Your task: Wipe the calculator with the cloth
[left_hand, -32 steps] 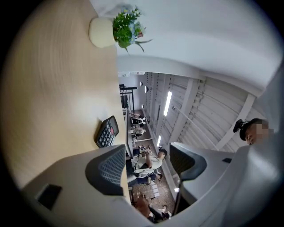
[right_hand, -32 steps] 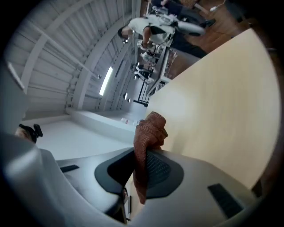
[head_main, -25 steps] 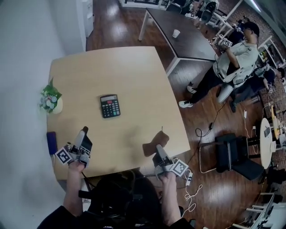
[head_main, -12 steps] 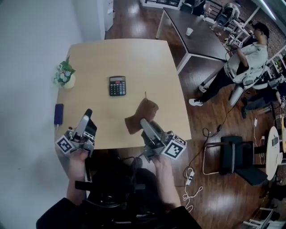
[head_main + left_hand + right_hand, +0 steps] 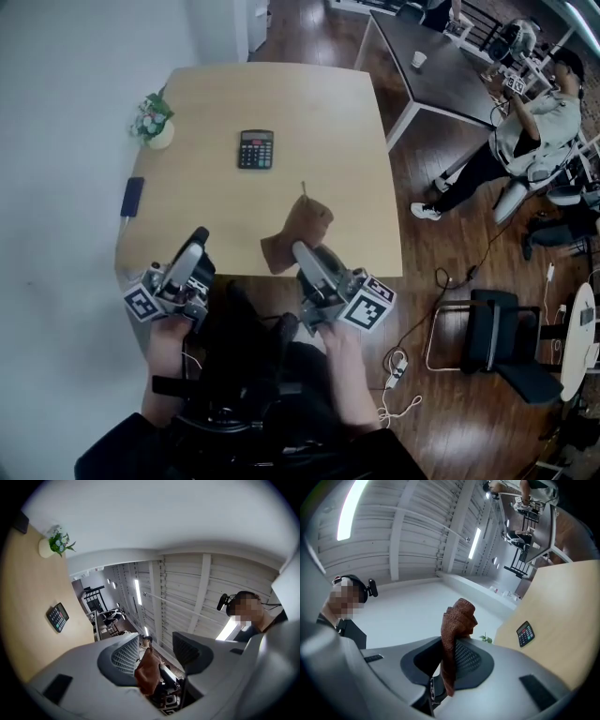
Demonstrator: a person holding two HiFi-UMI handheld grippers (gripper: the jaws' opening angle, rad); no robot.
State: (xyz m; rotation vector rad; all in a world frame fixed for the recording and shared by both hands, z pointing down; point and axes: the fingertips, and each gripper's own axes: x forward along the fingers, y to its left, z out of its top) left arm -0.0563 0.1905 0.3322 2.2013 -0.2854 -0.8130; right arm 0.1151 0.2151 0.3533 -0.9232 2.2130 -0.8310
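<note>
Calculator [image 5: 256,149] long axis points away from person, display far.

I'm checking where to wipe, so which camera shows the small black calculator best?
The head view: the small black calculator lies whole and unobstructed on the light wooden table, seen from above. Both gripper views show it too, but small, slanted and off to one side.

The left claw [image 5: 195,239] and right claw [image 5: 302,253] are pale grey, with black ribbed pads [image 5: 125,656] and a cube [image 5: 367,306] of black-and-white square markers (one apiece). Dark sleeves [image 5: 117,455] cover the upper arms.
</note>
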